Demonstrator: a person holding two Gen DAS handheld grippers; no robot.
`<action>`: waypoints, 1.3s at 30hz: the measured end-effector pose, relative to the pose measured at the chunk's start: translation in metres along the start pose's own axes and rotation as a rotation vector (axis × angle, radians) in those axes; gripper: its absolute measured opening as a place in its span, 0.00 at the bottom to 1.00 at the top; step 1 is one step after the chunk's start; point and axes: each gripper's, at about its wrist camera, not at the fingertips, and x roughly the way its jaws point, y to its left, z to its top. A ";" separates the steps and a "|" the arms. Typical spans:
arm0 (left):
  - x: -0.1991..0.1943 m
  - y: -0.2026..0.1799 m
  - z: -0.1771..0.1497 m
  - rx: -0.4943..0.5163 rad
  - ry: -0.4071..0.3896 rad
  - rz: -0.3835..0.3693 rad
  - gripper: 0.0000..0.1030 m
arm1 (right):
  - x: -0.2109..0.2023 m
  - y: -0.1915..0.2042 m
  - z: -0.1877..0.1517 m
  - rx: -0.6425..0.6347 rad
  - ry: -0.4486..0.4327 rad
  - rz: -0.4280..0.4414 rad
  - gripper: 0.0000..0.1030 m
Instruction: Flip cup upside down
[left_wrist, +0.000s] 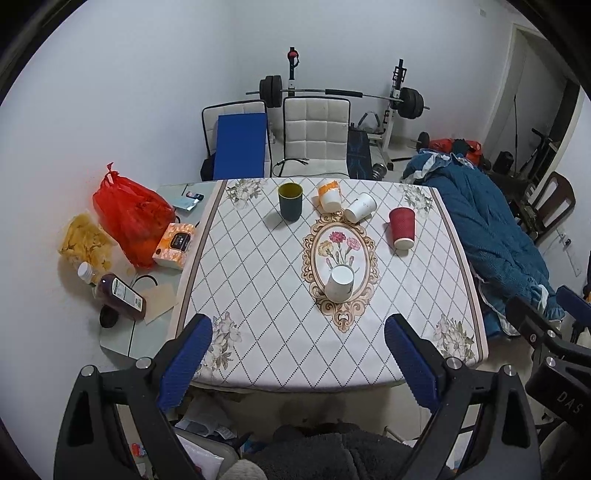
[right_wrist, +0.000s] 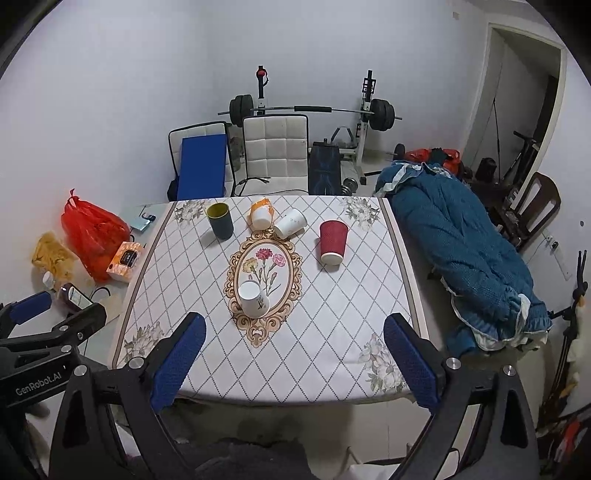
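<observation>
White paper cup (left_wrist: 340, 282) is standing upside down on the table's (left_wrist: 258, 295) floral medallion; dark green cup (left_wrist: 290, 201) is waiting upright, likely next. Both left tongs (left_wrist: 297, 356) and right tongs (right_wrist: 295, 354) are hanging open, empty, needing an approach.

The near half of the table (left_wrist: 258, 332) lies bare up to the white cup (left_wrist: 340, 282) on the oval motif. Behind it the dark green cup (left_wrist: 290, 201), orange-and-white cup (left_wrist: 329, 197), tipped white cup (left_wrist: 361, 206) and red cup (left_wrist: 402, 227) line the far edge, with a gap between green and orange.
</observation>
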 end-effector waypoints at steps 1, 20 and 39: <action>-0.001 0.000 0.000 -0.004 -0.003 0.002 0.94 | 0.002 -0.001 0.000 0.003 0.003 0.002 0.96; -0.003 0.005 -0.002 -0.024 -0.002 0.041 0.95 | 0.014 -0.003 -0.005 -0.008 0.012 0.011 0.96; -0.004 0.005 -0.007 -0.031 0.005 0.034 0.95 | 0.014 0.002 -0.010 -0.016 0.023 0.025 0.96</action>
